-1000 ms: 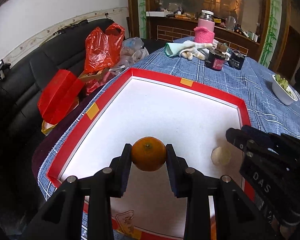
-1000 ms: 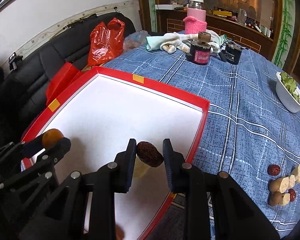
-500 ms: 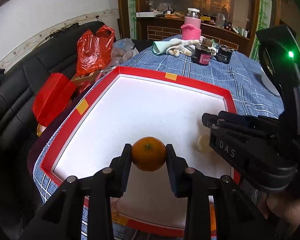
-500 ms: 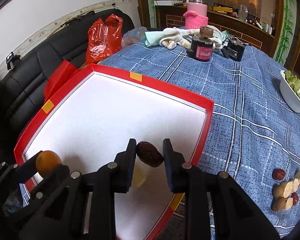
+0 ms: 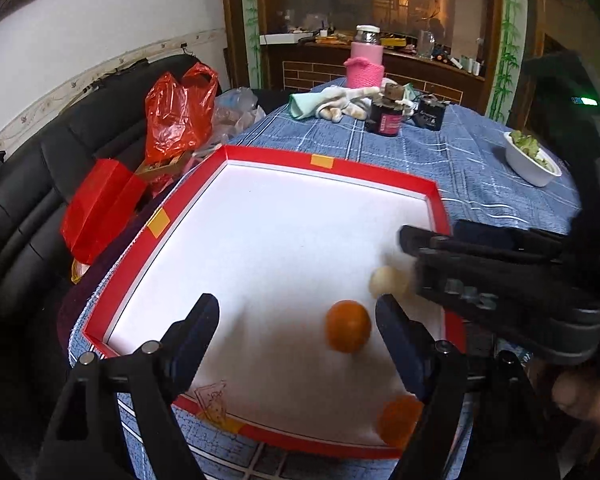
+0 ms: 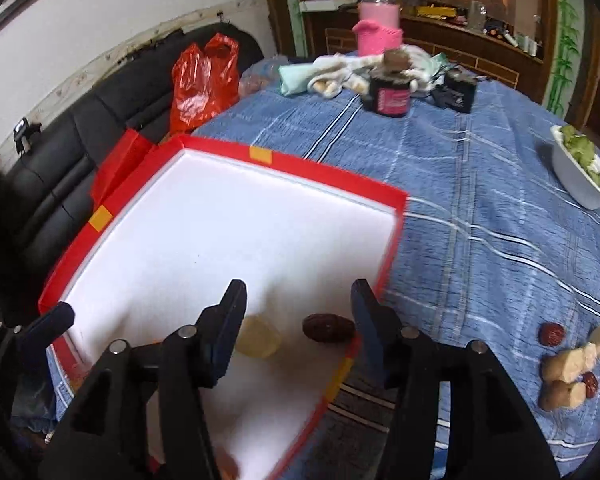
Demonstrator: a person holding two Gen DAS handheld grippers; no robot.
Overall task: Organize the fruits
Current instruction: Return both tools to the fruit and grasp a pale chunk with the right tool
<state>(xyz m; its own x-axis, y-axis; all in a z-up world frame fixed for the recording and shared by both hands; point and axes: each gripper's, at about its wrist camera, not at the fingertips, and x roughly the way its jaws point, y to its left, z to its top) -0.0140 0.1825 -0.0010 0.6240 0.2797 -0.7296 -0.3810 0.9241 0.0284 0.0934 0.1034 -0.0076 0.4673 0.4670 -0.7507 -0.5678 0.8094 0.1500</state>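
Observation:
A red-rimmed white tray (image 5: 324, 162) (image 6: 260, 156) lies on the blue checked tablecloth. My left gripper (image 5: 298, 312) is open above the tray; an orange (image 5: 348, 331) sits free between its fingers, near the right one. A second orange (image 5: 398, 420) lies at the tray's near corner. A pale round piece (image 5: 388, 280) (image 6: 258, 336) lies in the tray. My right gripper (image 6: 298, 300) is open; a dark red date (image 6: 327, 328) lies in the tray between its fingers, by the right rim. Loose dates and pale pieces (image 6: 572, 360) lie on the cloth at the right.
A white bowl of greens (image 5: 530, 160) (image 6: 580, 176) stands at the right. A dark jar (image 6: 392, 92), a black box (image 6: 458, 94), a pink bottle (image 6: 378, 24) and cloths stand at the back. Red bags (image 5: 176, 116) lie on the black sofa at the left.
Both grippers have opened. The left has let go of the orange and the right has let go of the date; both now lie in the tray.

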